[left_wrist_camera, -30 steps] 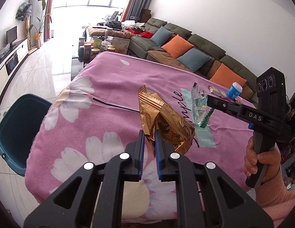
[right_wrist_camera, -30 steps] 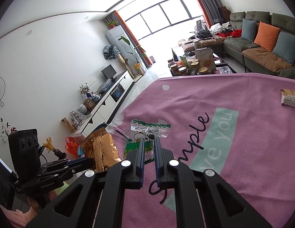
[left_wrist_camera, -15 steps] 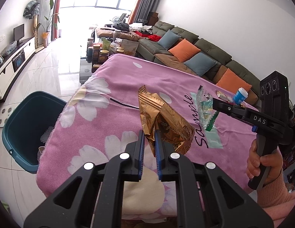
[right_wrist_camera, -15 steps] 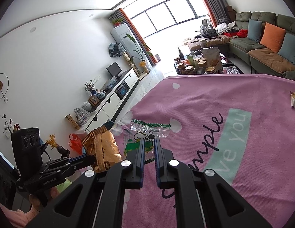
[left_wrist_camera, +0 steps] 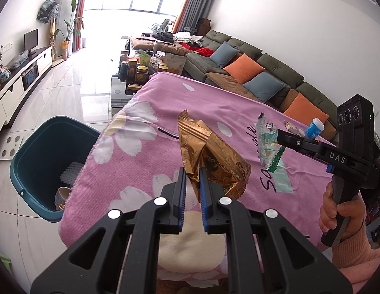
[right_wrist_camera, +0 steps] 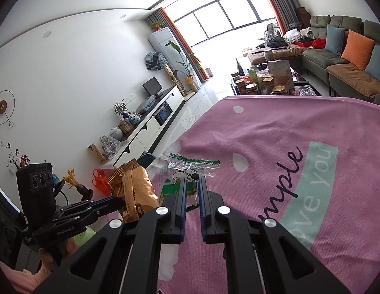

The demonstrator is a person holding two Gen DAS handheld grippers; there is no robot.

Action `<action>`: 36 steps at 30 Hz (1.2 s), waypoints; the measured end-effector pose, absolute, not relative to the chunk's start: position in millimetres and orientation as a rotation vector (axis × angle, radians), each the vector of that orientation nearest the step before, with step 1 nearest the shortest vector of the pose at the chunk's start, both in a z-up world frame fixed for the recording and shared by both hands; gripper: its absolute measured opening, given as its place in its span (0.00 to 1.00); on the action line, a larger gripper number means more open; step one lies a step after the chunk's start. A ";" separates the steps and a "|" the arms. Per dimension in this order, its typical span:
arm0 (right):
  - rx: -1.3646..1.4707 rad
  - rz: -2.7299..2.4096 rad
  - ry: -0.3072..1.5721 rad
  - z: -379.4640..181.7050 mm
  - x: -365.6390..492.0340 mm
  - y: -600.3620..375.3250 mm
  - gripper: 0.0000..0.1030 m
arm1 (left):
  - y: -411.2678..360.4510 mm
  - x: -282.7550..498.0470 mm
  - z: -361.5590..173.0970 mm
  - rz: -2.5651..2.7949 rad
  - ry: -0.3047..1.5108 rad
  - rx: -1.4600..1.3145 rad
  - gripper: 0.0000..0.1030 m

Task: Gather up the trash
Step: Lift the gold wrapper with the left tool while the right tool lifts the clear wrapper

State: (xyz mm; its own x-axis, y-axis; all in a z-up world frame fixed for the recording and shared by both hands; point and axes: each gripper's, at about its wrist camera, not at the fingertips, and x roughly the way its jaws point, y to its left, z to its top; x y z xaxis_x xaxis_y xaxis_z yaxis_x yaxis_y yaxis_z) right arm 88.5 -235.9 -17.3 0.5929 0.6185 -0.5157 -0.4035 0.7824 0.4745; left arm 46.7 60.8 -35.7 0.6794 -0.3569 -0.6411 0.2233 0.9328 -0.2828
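Closest to me, the left gripper (left_wrist_camera: 191, 180) has its jaws clamped on the lower corner of a crumpled gold foil wrapper (left_wrist_camera: 209, 152), which stands up in the air above the pink flowered tablecloth (left_wrist_camera: 146, 161). Just beyond it to the right, the right gripper (right_wrist_camera: 191, 191) is pinched shut on a clear plastic packet with a green zigzag edge (right_wrist_camera: 187, 174), also lifted off the cloth.

Over the last second both pieces have swung toward the table's left edge: the teal bin (left_wrist_camera: 38, 147) on the floor, which was only a sliver at the side, now shows its whole mouth, with some rubbish already lying at the bottom. I'd judge that both hands are carrying their catch to the drop, and releasing over the bin comes next.

Farther across the cloth, a small snack wrapper (left_wrist_camera: 291, 128) and a blue-and-white bottle (left_wrist_camera: 314, 128) wait near the far edge, so more remains to collect. Behind them runs the sofa (left_wrist_camera: 263, 73).
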 end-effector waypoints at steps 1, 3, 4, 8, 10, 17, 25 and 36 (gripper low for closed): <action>0.324 0.609 0.720 -17.0 89.1 -234.7 0.08 | 62.2 45.5 -35.0 -0.325 0.756 -0.188 0.11; 0.324 0.614 0.722 -16.6 90.3 -231.4 0.08 | 61.3 45.8 -34.4 -0.320 0.756 -0.190 0.11; 0.321 0.615 0.721 -16.5 90.4 -230.4 0.08 | 61.8 45.3 -34.7 -0.318 0.756 -0.191 0.11; 0.319 0.625 0.724 -16.2 91.3 -226.8 0.08 | 66.4 44.9 -34.2 -0.309 0.752 -0.195 0.11; 0.316 0.630 0.725 -15.8 91.8 -224.1 0.08 | 68.9 45.4 -34.1 -0.305 0.751 -0.198 0.11; 0.309 0.642 0.727 -14.3 93.4 -217.2 0.08 | 76.4 45.3 -33.8 -0.290 0.748 -0.207 0.11; 0.304 0.659 0.733 -14.8 95.3 -207.7 0.08 | 82.6 42.2 -34.2 -0.269 0.744 -0.216 0.11; 0.291 0.685 0.744 -15.8 98.7 -193.7 0.08 | 91.7 42.1 -34.8 -0.245 0.740 -0.223 0.11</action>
